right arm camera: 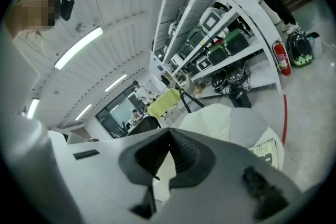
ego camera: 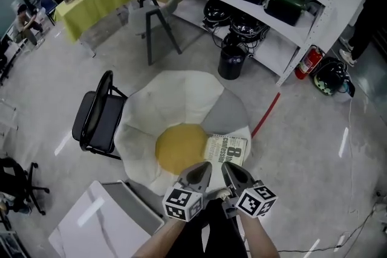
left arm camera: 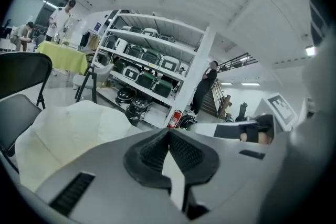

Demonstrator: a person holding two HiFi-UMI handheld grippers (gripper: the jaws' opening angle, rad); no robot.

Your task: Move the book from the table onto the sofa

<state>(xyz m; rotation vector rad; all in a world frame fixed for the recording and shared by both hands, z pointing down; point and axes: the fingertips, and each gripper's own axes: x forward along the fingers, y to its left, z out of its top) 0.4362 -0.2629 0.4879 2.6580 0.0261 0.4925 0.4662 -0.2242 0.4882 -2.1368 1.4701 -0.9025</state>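
Now the book (ego camera: 227, 149) lies on the sofa (ego camera: 175, 99) beside a yellow cushion (ego camera: 181, 148)

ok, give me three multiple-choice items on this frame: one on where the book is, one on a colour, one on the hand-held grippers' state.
1. Where is the book?
A) on the white table
B) on the sofa, right of its centre
C) on the black chair

2. What colour is the sofa's centre cushion?
A) yellow
B) red
C) blue

3. The left hand-held gripper and right hand-held gripper are:
A) both wide open
B) both shut on the book
C) both shut, empty

Key:
1 B: the head view shows the book lying on the sofa's white part beside the centre.
2 A: the centre cushion is plainly yellow.
3 C: in each gripper view the pads meet with nothing between them.
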